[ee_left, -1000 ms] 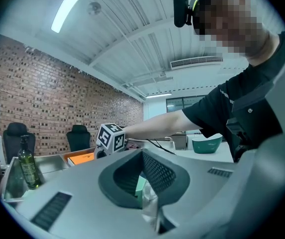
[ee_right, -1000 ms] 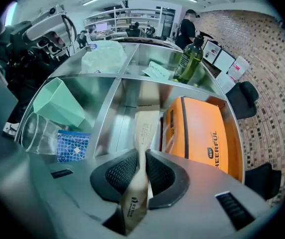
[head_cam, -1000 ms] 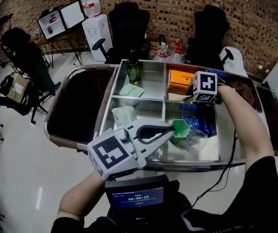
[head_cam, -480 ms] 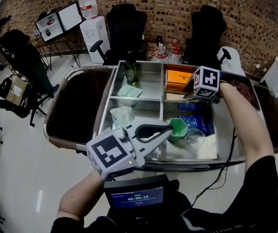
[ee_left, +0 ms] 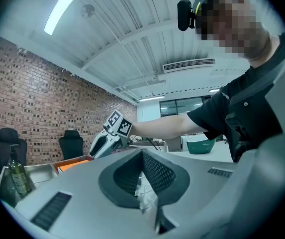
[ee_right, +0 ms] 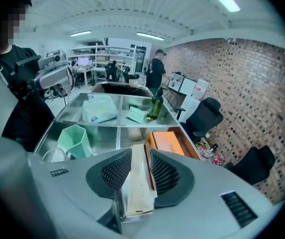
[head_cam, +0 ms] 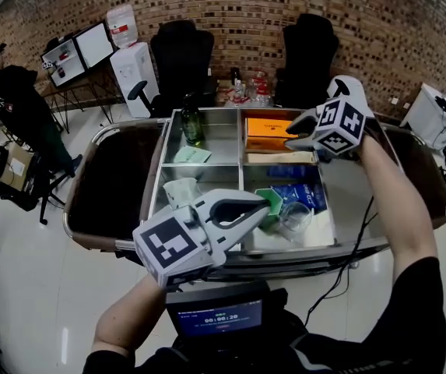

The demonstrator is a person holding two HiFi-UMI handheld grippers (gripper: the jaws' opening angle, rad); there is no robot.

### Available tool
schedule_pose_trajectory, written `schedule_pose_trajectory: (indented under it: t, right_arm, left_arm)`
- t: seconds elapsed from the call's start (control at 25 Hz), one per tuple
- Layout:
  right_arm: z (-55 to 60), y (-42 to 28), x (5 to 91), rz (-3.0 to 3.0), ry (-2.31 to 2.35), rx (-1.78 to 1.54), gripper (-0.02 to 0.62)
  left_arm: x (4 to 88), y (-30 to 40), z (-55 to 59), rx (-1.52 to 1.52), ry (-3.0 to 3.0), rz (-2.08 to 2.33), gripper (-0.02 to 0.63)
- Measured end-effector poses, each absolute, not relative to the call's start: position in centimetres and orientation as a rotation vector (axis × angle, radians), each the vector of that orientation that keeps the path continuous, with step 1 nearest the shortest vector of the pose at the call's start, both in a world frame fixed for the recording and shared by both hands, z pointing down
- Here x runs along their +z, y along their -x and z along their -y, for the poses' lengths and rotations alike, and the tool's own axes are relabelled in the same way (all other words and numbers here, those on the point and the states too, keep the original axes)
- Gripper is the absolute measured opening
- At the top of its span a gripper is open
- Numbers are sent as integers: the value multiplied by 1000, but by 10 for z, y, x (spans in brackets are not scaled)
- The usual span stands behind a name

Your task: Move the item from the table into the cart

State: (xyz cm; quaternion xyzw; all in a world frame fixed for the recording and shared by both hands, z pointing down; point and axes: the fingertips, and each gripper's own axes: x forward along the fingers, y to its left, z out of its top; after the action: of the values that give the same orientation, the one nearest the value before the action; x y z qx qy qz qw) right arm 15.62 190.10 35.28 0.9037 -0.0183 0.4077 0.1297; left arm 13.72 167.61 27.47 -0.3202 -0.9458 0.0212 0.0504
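- Right tongs (head_cam: 294,135) (ee_right: 141,156) are held up over the far right part of the cart (head_cam: 207,111). Their jaws have just been opened and stand apart, and nothing is squeezed by them.
- Left tongs (head_cam: 263,206) (ee_left: 143,156) are held flat over the near edge of the cart. Their jaws are pressed tight together.
- The shiny metal cart is split into parts by thin walls.
- An orange box (head_cam: 268,128) (ee_right: 169,142) is laid in the far right part, close to the far edge.
- A long beige box (head_cam: 281,158) (ee_right: 138,183) is laid flat in the same part, just beside the orange box, on the side nearer the person. It is seen through the gap in the right tongs, but it is not gripped.
- A white and green bag (head_cam: 180,189) (ee_right: 100,108) is set in the near left part.
- A blue packet (head_cam: 296,193) is laid in the near right part.
- A green cup (ee_right: 75,141) is stood in the near right part, just beside the tips of the left tongs.
- A dark bottle (head_cam: 191,123) (ee_right: 155,106) is stood upright by the far edge, in the far left part.
- A clear cup (head_cam: 294,216) is tipped over near the green cup.
- A small green card (head_cam: 190,156) (ee_right: 137,114) is laid near the bottle.
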Motion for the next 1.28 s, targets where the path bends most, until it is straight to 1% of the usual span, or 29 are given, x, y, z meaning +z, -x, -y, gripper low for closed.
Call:
schedule_pose_trajectory:
  t: [0.16, 0.36, 0.6, 0.84, 1.08, 1.28]
  right_arm:
    - [-1882, -132, 313, -74, -2767, 964, 117]
    - [-1852, -107, 277, -235, -2834, 751, 117]
    - [-1805, -66, 244, -393, -2892, 486, 117]
    - [-1775, -22, 237, -702, -2900, 253, 117]
    - [-1742, 1, 268, -883, -2918, 171, 117]
    - [-1721, 12, 277, -969, -2938, 70, 117]
  left_arm:
    - [267, -116, -1668, 72, 939, 2901, 0]
    - [265, -97, -1655, 70, 873, 2925, 0]
    - [262, -92, -1652, -6, 906, 2977, 0]
    - [263, -102, -1654, -11, 1056, 2940, 0]
    - [272, -111, -1656, -52, 1149, 2934, 0]
    - [276, -123, -1659, -51, 1292, 2892, 0]
